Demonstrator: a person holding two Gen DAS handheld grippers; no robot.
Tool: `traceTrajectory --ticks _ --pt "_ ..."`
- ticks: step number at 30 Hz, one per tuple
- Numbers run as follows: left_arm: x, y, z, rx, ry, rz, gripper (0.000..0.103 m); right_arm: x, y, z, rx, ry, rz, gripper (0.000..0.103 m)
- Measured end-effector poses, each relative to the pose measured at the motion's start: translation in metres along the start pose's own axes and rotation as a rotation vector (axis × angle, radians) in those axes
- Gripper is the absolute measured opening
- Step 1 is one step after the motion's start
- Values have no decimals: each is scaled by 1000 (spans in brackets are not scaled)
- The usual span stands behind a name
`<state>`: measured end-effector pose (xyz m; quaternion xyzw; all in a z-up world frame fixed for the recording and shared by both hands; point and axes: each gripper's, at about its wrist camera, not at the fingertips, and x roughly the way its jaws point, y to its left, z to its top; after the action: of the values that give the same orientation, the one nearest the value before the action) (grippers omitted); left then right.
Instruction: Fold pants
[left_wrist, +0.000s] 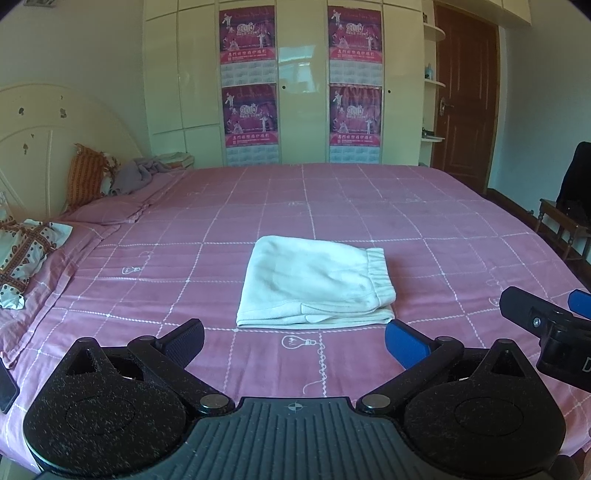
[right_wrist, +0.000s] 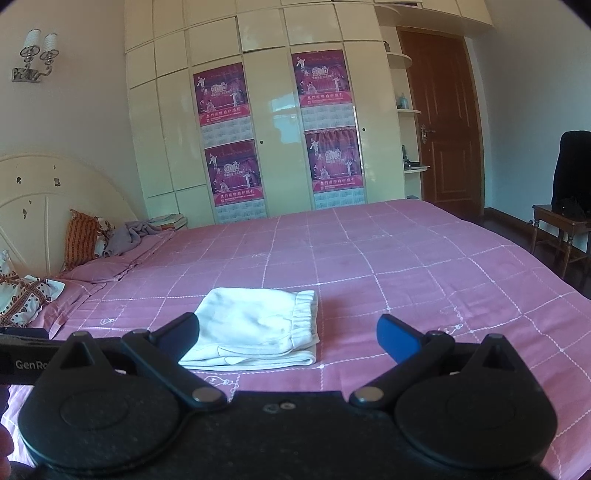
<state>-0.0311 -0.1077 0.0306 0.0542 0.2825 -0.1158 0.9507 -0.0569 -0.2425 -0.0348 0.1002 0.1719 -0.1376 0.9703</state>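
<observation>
Your folded pants (left_wrist: 314, 282) lie flat on the bed (left_wrist: 406, 221). Your left gripper (left_wrist: 295, 338) and right gripper (right_wrist: 286, 334) are both spread and hold nothing. They seem clear of the cloth.

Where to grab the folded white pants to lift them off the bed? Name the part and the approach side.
Judging by the pose, grip the near stacked edge of the white pants, where the layers lie flush, coming low from the near side over the pink bedspread. The left gripper and right gripper are both open and empty.
</observation>
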Motion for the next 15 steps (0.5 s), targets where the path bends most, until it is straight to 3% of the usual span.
traceTrajectory --ticks 15 --pt "3 1 -3 -2 3 -2 103 2 1 -2 -7 8 2 103"
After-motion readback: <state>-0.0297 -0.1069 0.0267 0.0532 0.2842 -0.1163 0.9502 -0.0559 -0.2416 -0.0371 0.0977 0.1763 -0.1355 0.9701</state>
